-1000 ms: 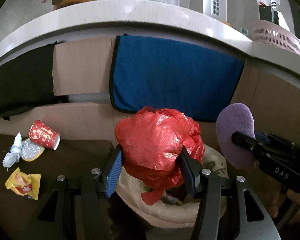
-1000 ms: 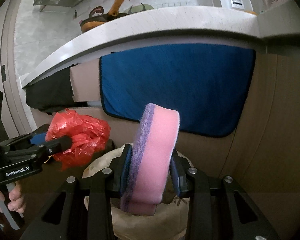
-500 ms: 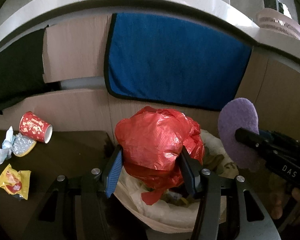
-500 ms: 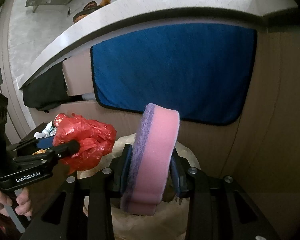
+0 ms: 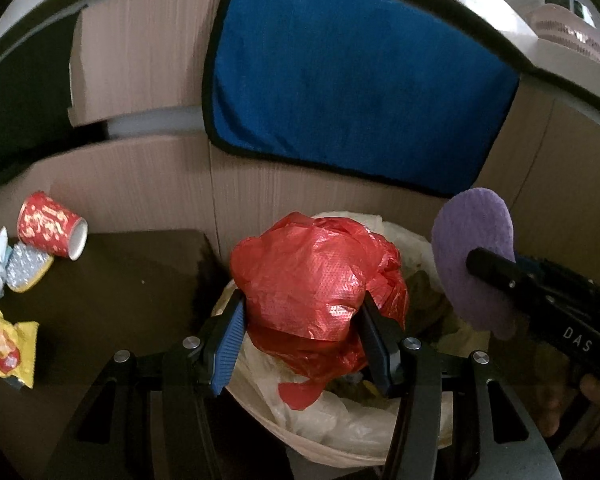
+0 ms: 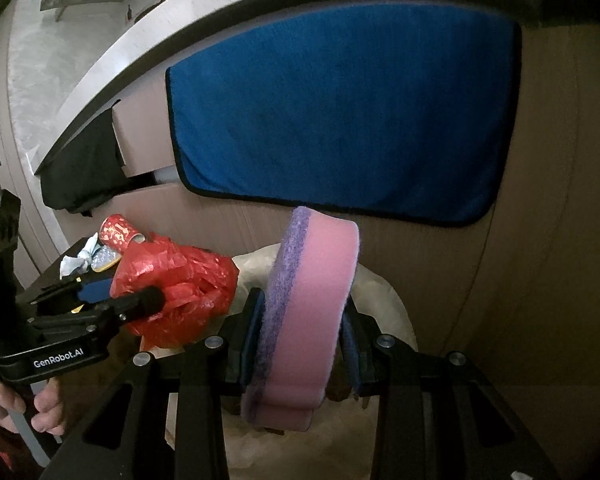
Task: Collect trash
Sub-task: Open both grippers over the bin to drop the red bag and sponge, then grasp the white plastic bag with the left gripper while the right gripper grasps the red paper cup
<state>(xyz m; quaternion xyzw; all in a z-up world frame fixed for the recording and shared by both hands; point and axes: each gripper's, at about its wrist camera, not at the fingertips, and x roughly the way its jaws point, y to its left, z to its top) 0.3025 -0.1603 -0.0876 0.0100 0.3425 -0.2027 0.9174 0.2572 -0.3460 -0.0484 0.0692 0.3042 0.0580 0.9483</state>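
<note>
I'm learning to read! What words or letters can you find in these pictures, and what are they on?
"DAS": on the side of the right tool.
"GenRobot.AI": on the side of the left tool.
Gold marks on the red cup: too blurred to read.
Print on the yellow wrapper: too small to read.

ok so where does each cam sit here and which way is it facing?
Left wrist: on the left gripper, looking forward and down along its fingers, clamped on the red plastic bag above the lined trash bin; the right gripper and a bit of hand show at right.
Right wrist: on the right gripper, same heading, clamped on the pink-and-purple sponge; the left gripper and its hand show at left.
Shared: bag, sponge, bin, blue towel, red paper cup.
</note>
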